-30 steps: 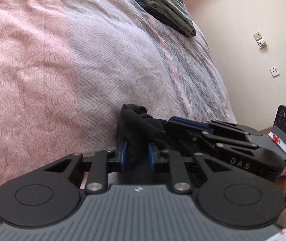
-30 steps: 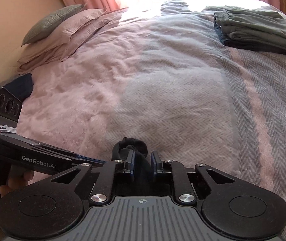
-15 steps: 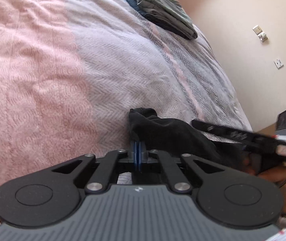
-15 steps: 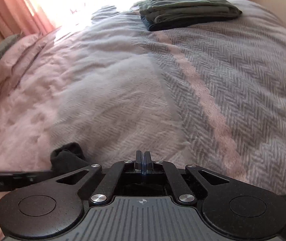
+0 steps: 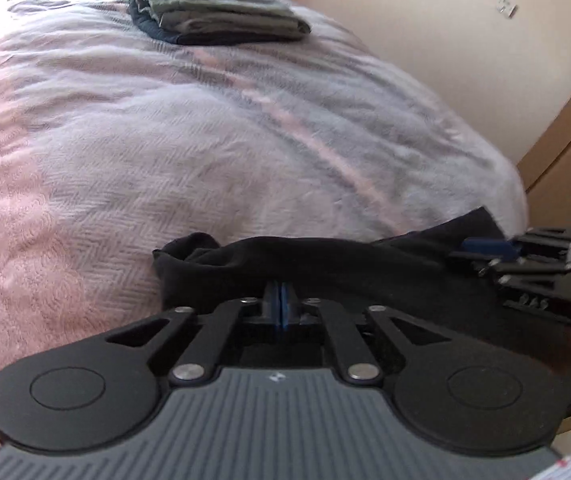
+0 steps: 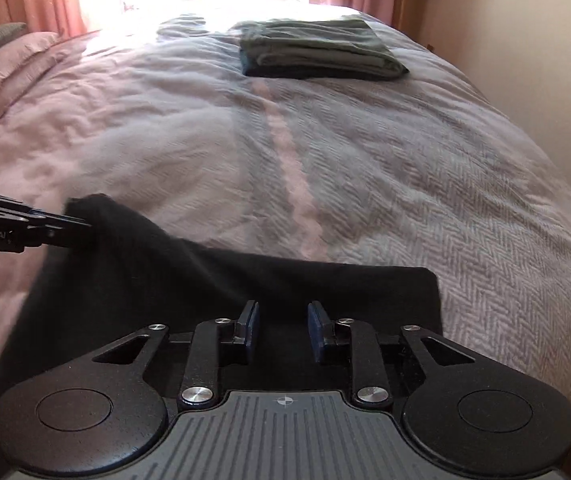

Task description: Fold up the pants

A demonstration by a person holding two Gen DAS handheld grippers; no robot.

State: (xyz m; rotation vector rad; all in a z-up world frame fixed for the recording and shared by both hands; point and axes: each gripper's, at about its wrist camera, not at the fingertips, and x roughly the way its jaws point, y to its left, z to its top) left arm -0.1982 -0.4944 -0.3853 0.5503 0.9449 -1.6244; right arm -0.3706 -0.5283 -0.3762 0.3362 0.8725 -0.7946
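Note:
Black pants (image 5: pixel 325 264) lie stretched in a band across the near edge of the bed. My left gripper (image 5: pixel 281 300) is shut on their upper edge, blue pads pressed together. In the right wrist view the same left gripper (image 6: pixel 81 222) pinches the raised left corner of the pants (image 6: pixel 245 280). My right gripper (image 6: pixel 284 326) stands open just above the flat cloth, pads well apart and holding nothing. From the left wrist view, the right gripper (image 5: pixel 485 248) sits at the pants' right end.
A stack of folded grey-green and dark clothes (image 6: pixel 317 48) rests at the far side of the bed (image 6: pixel 405 168). Pillows (image 6: pixel 5 64) lie at the far left, with pink curtains behind. A wall and a wooden door (image 5: pixel 565 140) border the right side.
The right gripper, shut half a second ago, has opened. The two grippers have moved apart, and the bunched pants are now drawn out into a wide band. The left gripper stays shut.

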